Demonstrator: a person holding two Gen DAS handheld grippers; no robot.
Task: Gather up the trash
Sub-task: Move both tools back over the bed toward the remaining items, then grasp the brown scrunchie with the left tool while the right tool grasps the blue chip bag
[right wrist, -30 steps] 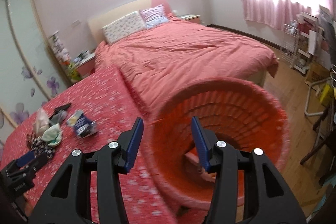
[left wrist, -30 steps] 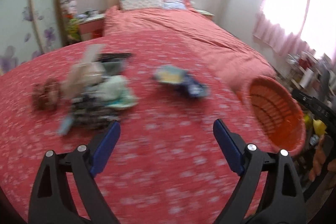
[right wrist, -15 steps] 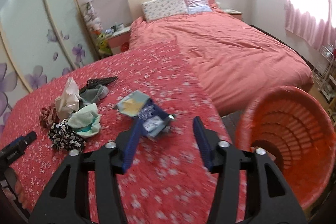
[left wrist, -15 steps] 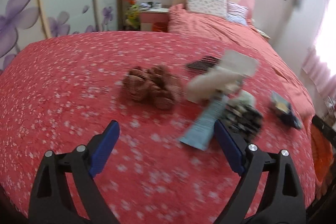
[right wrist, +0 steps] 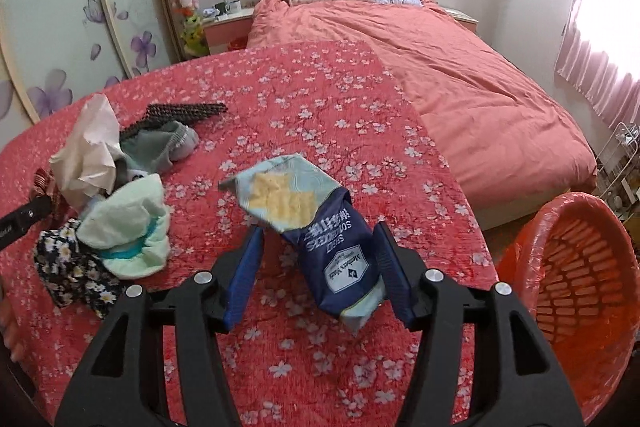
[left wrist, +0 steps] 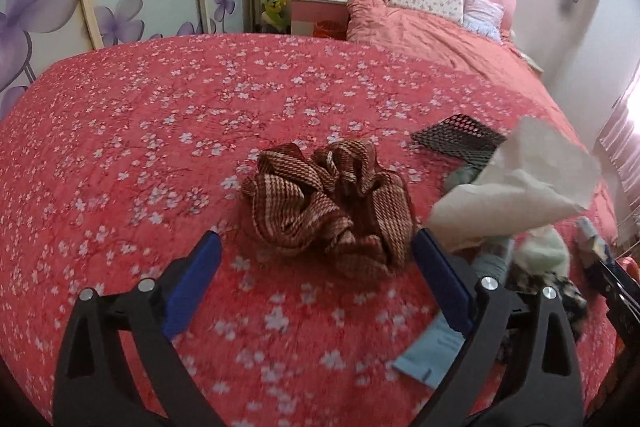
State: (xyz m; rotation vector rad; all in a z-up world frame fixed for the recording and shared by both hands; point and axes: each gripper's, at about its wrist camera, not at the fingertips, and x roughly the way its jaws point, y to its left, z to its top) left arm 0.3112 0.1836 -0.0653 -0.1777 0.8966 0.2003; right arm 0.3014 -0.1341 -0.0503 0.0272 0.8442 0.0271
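Two grippers work over a red bedspread printed with small white blossoms (left wrist: pixel 168 131). The left gripper (left wrist: pixel 316 275) has its blue-padded fingers (left wrist: pixel 192 279) spread about as wide as they go and opening further, with nothing held; a crumpled brown-and-cream checked cloth (left wrist: pixel 328 203) lies on the bedspread just beyond the gap between them. Just right of that cloth rise a crumpled beige paper bag (left wrist: pixel 516 187) and, behind it, a flat black mesh piece (left wrist: pixel 456 137); a pale blue flat packet (left wrist: pixel 432 351) lies under the right finger.

The right gripper (right wrist: pixel 320 275) has its fingers (right wrist: pixel 244 275) roughly half open and widening, with a dark blue and light blue cracker snack bag (right wrist: pixel 320 227) lying between them; the right pad sits against or very near the bag's side, the left pad stands clear. Left of the snack bag lie a pale green crumpled wrapper (right wrist: pixel 128 223) and a black floral cloth (right wrist: pixel 68 267). Right of the snack bag, past the bed's edge, an orange plastic slatted basket (right wrist: pixel 580 267) is tipped with its mouth toward the camera.
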